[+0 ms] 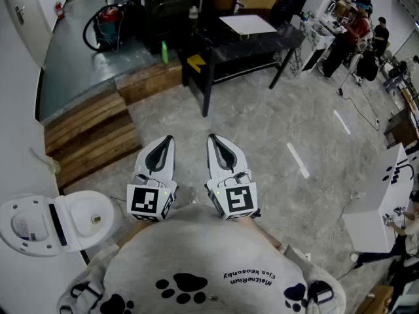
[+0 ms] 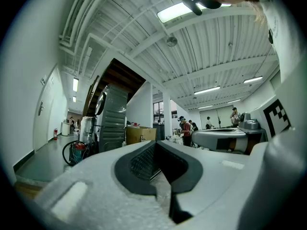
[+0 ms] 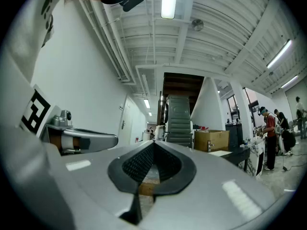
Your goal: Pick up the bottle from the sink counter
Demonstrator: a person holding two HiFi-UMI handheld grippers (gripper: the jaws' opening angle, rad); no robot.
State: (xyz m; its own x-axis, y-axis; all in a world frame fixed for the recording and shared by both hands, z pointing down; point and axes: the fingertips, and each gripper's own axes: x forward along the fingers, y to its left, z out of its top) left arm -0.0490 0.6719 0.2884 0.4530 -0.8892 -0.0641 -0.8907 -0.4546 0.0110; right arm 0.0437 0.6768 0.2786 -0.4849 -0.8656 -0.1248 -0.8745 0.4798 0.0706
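the task had not visibly begun: the left gripper (image 1: 167,141) and the right gripper (image 1: 213,140) were held side by side close to the person's body, well short of the black table (image 1: 278,39), pointing roughly level towards it. each gripper's own view showed its jaws clenched together at the tips with nothing between them, only floor and room beyond. no sink counter showed in any view, so the bottle's place could not be fixed; the only likely candidate was a small green bottle (image 1: 164,52) standing upright just left of the black table, on the raised grey floor, and whether it was the one meant could not be told. judging by this, everything was left: finding the counter, walking up, opening a gripper, closing on the bottle and lifting it
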